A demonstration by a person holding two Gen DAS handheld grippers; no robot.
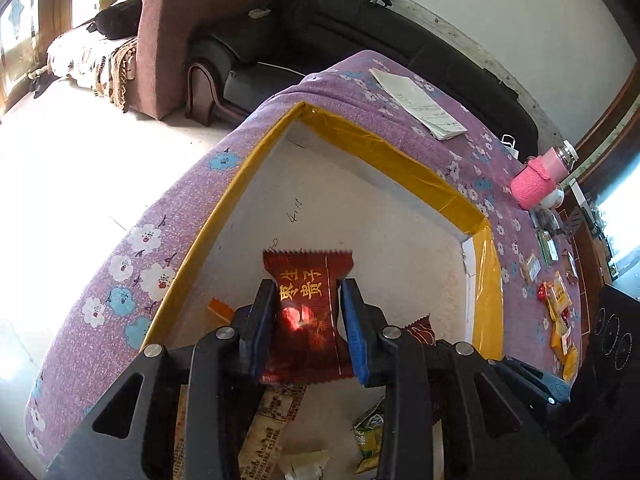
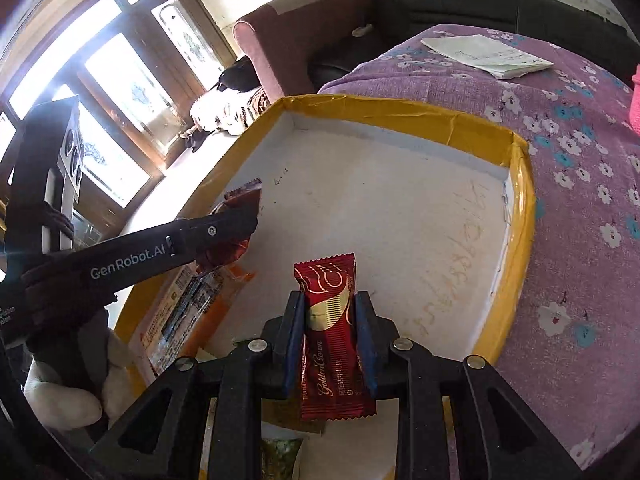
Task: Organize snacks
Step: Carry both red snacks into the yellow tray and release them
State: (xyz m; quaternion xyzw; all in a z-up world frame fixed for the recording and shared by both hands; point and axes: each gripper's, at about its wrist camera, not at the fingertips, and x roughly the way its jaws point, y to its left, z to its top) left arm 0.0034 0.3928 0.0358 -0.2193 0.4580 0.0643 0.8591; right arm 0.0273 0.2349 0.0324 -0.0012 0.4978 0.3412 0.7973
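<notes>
i'm holding 2 light, crinkly, slippery snack packets above the yellow-rimmed box (image 1: 400,152), the left gripper (image 1: 308,300) pinching the dark red packet (image 1: 306,316) mid-body and the right gripper (image 2: 330,320) clamping the red wafer packet (image 2: 332,336) by its long edges.

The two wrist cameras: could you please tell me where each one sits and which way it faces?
Left wrist: on the left gripper, angled down into the yellow-rimmed box; its jaws flank a red candy packet.
Right wrist: on the right gripper, same downward tilt; holds a GoldenCrown bar.
Shared: box, purple tablecloth, papers.
</notes>
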